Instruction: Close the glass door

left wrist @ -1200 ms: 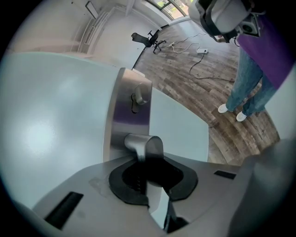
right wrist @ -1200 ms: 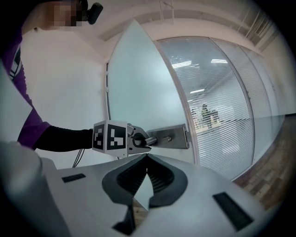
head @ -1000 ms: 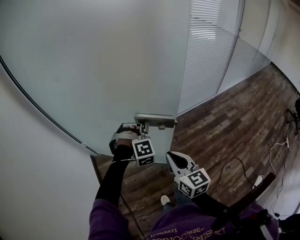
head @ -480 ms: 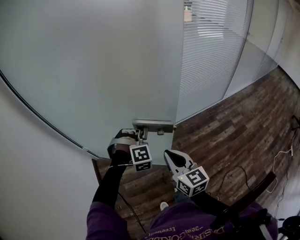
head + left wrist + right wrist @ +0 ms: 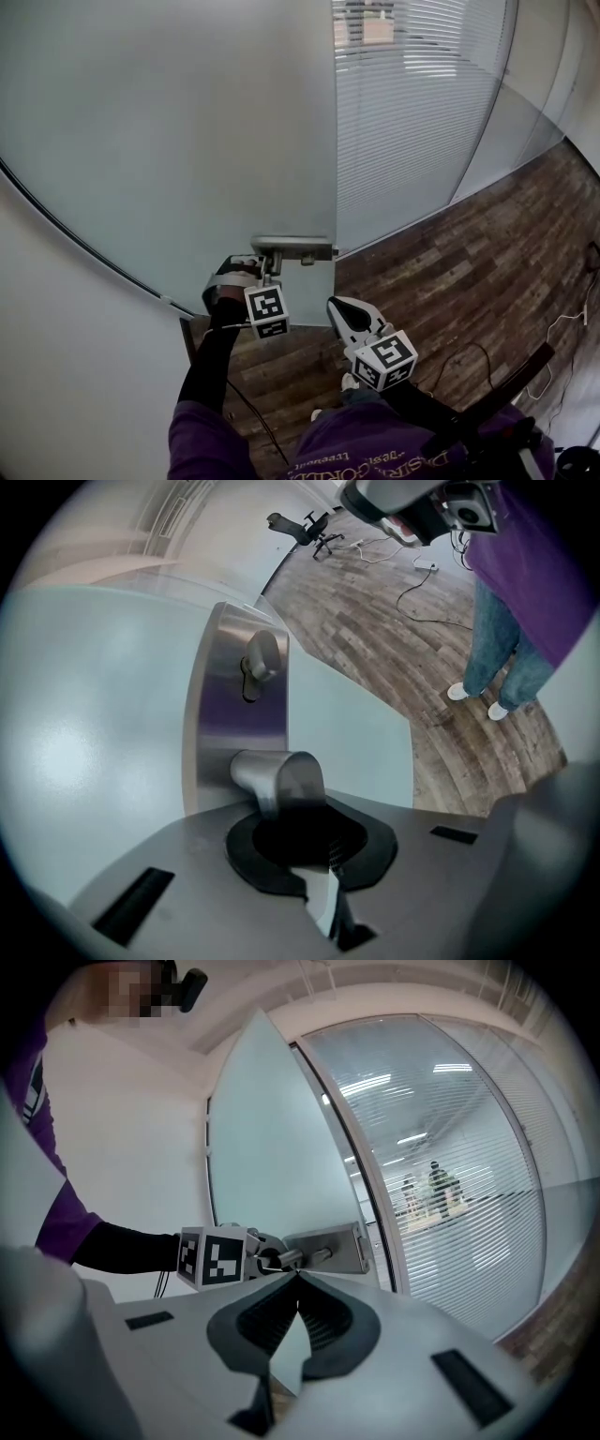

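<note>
The frosted glass door [image 5: 178, 131] stands ajar, its free edge just right of a metal lock plate [image 5: 292, 247]. My left gripper [image 5: 265, 274] is shut on the door's lever handle [image 5: 281, 778], which juts from the lock plate [image 5: 236, 700] below a thumb turn [image 5: 262, 656]. My right gripper [image 5: 339, 311] hangs free to the right of the handle, shut with nothing in it. In the right gripper view its tips [image 5: 298, 1279] point at the left gripper's marker cube [image 5: 214, 1257] and the lock plate [image 5: 328, 1249].
A glass partition with blinds [image 5: 422, 112] runs to the right of the door's edge. A white wall [image 5: 56, 366] is at the left. Cables [image 5: 562, 323] lie on the wooden floor [image 5: 469, 272]. An office chair [image 5: 305, 527] stands far off.
The door's free edge has swung left in the head view, baring more of the blinds. Both grippers have moved left with it, the left one still on the handle.
</note>
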Available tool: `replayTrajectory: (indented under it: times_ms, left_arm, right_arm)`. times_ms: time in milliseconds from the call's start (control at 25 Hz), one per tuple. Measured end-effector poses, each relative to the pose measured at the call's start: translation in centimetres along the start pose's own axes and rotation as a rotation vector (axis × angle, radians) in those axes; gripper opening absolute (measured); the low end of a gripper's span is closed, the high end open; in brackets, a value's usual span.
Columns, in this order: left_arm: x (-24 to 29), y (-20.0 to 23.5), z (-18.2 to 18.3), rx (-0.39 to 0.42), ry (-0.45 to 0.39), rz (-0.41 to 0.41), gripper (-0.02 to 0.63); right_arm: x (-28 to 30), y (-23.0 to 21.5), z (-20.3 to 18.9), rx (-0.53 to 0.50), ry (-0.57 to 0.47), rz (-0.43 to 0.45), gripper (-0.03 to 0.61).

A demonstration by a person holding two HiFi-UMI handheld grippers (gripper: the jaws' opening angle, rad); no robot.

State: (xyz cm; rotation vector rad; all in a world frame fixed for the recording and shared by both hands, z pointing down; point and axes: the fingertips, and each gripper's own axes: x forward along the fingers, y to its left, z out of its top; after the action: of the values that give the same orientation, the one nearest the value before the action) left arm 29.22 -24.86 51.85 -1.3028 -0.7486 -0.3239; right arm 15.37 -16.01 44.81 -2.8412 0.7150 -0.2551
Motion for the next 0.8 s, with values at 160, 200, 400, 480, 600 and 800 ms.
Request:
replayTrajectory:
  times_ms: [160, 200, 400, 480, 600, 800]
  left_arm:
    - [0.7, 2.6, -0.2, -0.008, 0.002, -0.003, 0.000]
    - [0.7, 4.2, -0.3, -0.010, 0.007, -0.007, 0.000]
    - [1.5, 8.2, -0.3, -0.023, 0.032, -0.018, 0.000]
    - [2.4, 6.4, 0.0, -0.035, 0.035, -0.015, 0.000]
    - [4.7, 5.0, 0.2, -0.050, 0.040, -0.014, 0.000]
    - [6.5, 6.8, 0.1, -0.064, 0.046, -0.022, 0.000]
  right_arm:
    - [0.2, -1.5, 1.7, 0.015, 0.002, 0.003, -0.003]
    - [0.5, -2.0, 3.0, 0.020, 0.005, 0.004, -0.003]
    - [0.9, -3.9, 5.7, 0.045, 0.010, 0.006, -0.003]
    - [0.3, -4.1, 3.6, 0.042, 0.010, 0.005, -0.003]
    - [0.7, -5.3, 1.5, 0.038, 0.008, -0.005, -0.003]
    - [2.6, -6.8, 2.5, 0.044, -0.005, -0.019, -0.003]
